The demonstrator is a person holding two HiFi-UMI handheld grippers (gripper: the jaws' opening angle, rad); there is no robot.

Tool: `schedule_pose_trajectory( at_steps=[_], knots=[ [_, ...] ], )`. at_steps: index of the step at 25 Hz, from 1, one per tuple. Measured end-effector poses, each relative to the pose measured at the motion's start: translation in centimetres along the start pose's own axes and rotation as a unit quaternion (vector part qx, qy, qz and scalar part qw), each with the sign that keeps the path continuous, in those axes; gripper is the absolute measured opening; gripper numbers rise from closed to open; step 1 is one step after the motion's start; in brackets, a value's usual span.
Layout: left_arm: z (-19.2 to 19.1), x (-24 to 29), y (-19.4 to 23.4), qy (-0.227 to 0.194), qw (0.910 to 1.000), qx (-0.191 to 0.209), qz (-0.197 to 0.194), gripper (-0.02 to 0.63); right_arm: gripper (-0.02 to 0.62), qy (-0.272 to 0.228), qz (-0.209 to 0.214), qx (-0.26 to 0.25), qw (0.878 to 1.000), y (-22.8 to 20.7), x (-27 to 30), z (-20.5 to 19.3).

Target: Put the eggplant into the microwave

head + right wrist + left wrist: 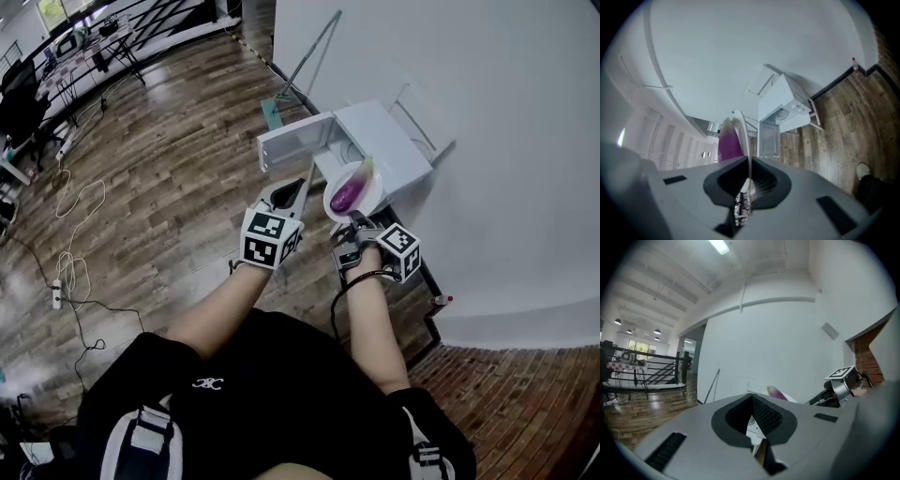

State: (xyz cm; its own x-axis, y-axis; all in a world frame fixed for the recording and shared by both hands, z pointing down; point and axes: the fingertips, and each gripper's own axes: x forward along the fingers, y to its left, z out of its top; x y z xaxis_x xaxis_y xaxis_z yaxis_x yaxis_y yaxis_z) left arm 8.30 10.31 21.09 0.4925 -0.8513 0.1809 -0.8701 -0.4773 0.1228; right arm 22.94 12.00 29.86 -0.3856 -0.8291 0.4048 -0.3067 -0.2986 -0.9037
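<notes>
A purple eggplant (346,193) lies on a white plate (364,195) held in the air in front of the white microwave (386,141), whose door (294,142) stands swung open to the left. My right gripper (357,221) is shut on the plate's near rim. In the right gripper view the plate (742,136) runs edge-on between the jaws, the eggplant (728,144) to its left and the microwave (783,107) beyond. My left gripper (306,181) hovers just left of the plate, jaws shut on nothing. The left gripper view shows the eggplant (776,392) and the right gripper (833,393).
The microwave sits low against a white wall (487,84). A long-handled mop (306,64) leans on the wall behind it. Cables (73,225) and a power strip (56,293) lie on the wooden floor to the left. Desks and railings (84,47) stand far off.
</notes>
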Motion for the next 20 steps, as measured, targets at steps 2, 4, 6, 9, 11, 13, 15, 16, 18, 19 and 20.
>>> schedule_pose_trajectory(
  at_steps=[2, 4, 6, 9, 11, 13, 15, 16, 18, 19, 20],
  knots=[
    [-0.1, 0.8, -0.3, 0.001, 1.0000, 0.000, 0.004, 0.000, 0.026, 0.005, 0.002, -0.002, 1.000, -0.2, 0.4, 0.9],
    [-0.4, 1.4, -0.4, 0.005, 1.0000, 0.001, 0.007, 0.000, 0.026, 0.006, 0.005, 0.001, 1.000, -0.2, 0.9, 1.6],
    [-0.8, 1.7, -0.1, 0.009, 0.9999, 0.003, 0.010, 0.000, 0.026, 0.008, 0.007, 0.005, 1.000, -0.2, 1.4, 1.8],
    [-1.3, 2.3, 1.0, 0.014, 0.9998, 0.000, 0.014, 0.000, 0.026, 0.009, 0.005, 0.006, 1.000, -0.3, 2.5, 1.8],
    [-1.6, 3.0, 2.1, 0.017, 0.9997, -0.002, 0.015, 0.000, 0.026, 0.010, 0.002, 0.006, 1.000, -0.3, 3.7, 1.8],
    [-1.8, 4.2, 3.3, 0.018, 0.9998, -0.005, 0.013, 0.000, 0.026, 0.011, -0.002, 0.004, 1.000, -0.2, 5.2, 2.0],
    [-1.8, 5.9, 4.8, 0.017, 0.9998, -0.008, 0.007, 0.000, 0.026, 0.008, -0.004, 0.005, 1.000, 0.1, 7.1, 2.4],
    [-1.6, 6.7, 5.6, 0.016, 0.9998, -0.007, 0.002, 0.000, 0.026, 0.004, -0.002, 0.007, 1.000, 0.5, 8.1, 2.6],
    [-1.0, 8.2, 7.5, 0.014, 0.9999, -0.006, -0.007, 0.000, 0.026, -0.007, 0.006, 0.015, 1.000, 1.3, 10.1, 2.8],
    [-0.6, 8.9, 8.6, 0.013, 0.9998, -0.006, -0.011, 0.000, 0.026, -0.012, 0.008, 0.019, 1.000, 1.7, 11.0, 2.8],
    [-0.1, 9.6, 9.6, 0.011, 0.9998, -0.006, -0.015, 0.000, 0.026, -0.018, 0.009, 0.022, 1.000, 2.1, 11.9, 2.9]
  ],
)
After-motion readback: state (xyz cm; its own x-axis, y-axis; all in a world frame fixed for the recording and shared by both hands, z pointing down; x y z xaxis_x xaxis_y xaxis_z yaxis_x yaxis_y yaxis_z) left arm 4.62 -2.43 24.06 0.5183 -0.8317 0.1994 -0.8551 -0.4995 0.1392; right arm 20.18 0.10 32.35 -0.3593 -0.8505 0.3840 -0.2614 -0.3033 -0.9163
